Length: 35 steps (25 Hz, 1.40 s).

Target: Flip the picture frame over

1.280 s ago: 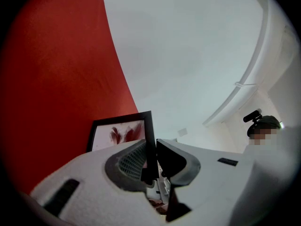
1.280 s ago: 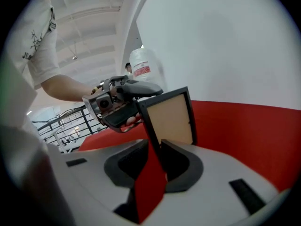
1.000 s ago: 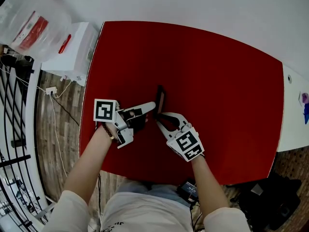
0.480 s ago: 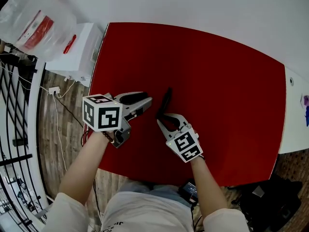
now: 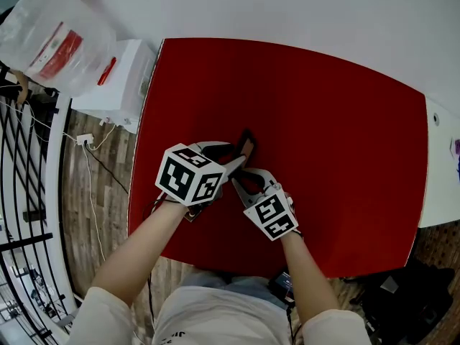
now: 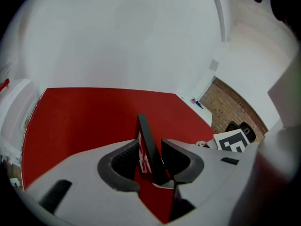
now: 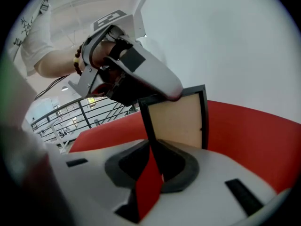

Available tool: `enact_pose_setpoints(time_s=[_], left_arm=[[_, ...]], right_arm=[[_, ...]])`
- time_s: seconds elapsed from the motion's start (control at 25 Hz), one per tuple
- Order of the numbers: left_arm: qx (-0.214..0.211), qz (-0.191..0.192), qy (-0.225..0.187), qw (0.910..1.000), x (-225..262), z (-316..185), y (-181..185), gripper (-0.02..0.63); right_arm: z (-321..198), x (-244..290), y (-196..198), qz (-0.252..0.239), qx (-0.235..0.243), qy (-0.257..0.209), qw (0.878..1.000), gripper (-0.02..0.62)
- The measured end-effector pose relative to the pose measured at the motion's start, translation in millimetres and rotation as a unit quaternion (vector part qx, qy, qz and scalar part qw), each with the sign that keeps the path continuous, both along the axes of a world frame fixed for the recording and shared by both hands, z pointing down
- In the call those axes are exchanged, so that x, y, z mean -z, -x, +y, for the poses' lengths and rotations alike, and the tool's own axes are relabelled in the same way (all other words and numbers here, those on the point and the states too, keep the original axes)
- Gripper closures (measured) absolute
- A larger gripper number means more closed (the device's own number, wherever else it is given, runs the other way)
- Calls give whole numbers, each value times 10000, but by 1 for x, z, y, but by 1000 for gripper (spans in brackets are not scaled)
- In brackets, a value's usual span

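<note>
Red table [image 5: 345,157]: fills most of the head view, with wooden floor along its left and lower edges.
Plastic bag [image 5: 54,38]: clear with red print, top left in the head view, partly over a white box [image 5: 115,85] that stands just beside the table's left corner.
Railing [image 5: 21,192]: black bars at the far left of the head view; the right gripper view shows them too, beyond the table's edge.
Picture frame [image 5: 246,144]: stands on edge near the middle of the table's near-left part, leaning a little, between the two grippers.
Head view alone: shows the frame as only a narrow dark sliver from above, and both arms reaching in from the bottom edge.
Right gripper view alone: shows one broad side, a plain tan panel in a black border, with the left gripper's fingertip touching its top corner.
Left gripper view alone: shows the frame edge-on as a thin black bar, with a strip of red and white print on the side turned left.
Left gripper [image 6: 149,145]: jaws spread wide and just been opening; the frame stands between them, the left pad clear of it.
Right gripper [image 7: 153,149]: jaws closed on the frame's lower edge, holding it up off its flat side.
</note>
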<state>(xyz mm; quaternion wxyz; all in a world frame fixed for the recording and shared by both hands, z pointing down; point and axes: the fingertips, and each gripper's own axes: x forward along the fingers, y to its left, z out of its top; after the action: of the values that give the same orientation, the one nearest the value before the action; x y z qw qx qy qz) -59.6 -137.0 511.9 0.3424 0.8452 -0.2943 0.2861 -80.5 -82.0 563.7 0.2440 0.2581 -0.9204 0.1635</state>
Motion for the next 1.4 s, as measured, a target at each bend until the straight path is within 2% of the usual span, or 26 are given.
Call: enact_pose_setpoints(time_s=[0.12, 0.24, 0.32, 0.4, 0.48, 0.6, 0.72, 0.84, 0.92, 1.24, 1.32, 1.4], left_arm=[[63, -88, -5, 9999, -6, -1, 3, 489], [339, 146, 156, 9992, -9, -5, 10, 531], [599, 387, 317, 9970, -12, -10, 21, 531], [953, 707, 550, 9914, -17, -13, 34, 531], [1379, 1132, 910, 9797, -26, -10, 42, 531], [1967, 1856, 1444, 9519, -42, 3, 46, 531], [2261, 2459, 1728, 9266, -55, 15, 39, 531], [2338, 2830, 1845, 9117, -64, 24, 28, 531], [2259, 2927, 1866, 9102, -68, 28, 22, 531], [1992, 2868, 1838, 9189, -73, 29, 18, 531], [1936, 2715, 1775, 9259, -76, 29, 21, 531], [1827, 2367, 1644, 9400, -81, 29, 25, 529]], right_arm=[[-1, 1, 1, 1, -25, -21, 10000, 538], [-1, 4, -1, -110, -160, 10, 9998, 537], [-4, 7, -12, -327, -469, 168, 9982, 537], [-11, 8, -35, -587, -1098, 453, 9912, 537], [-18, 0, -66, -703, -1859, 844, 9764, 537], [-19, -22, -98, -711, -2559, 1410, 9537, 537], [-16, -39, -111, -509, -2788, 1682, 9441, 537], [-12, -51, -113, -315, -2822, 1967, 9385, 537], [-10, -58, -114, -230, -2865, 2136, 9337, 537], [-10, -70, -118, -44, -3050, 2504, 9188, 537], [-11, -70, -117, -75, -3085, 2568, 9159, 538], [-12, -70, -116, -131, -3164, 2597, 9123, 545]])
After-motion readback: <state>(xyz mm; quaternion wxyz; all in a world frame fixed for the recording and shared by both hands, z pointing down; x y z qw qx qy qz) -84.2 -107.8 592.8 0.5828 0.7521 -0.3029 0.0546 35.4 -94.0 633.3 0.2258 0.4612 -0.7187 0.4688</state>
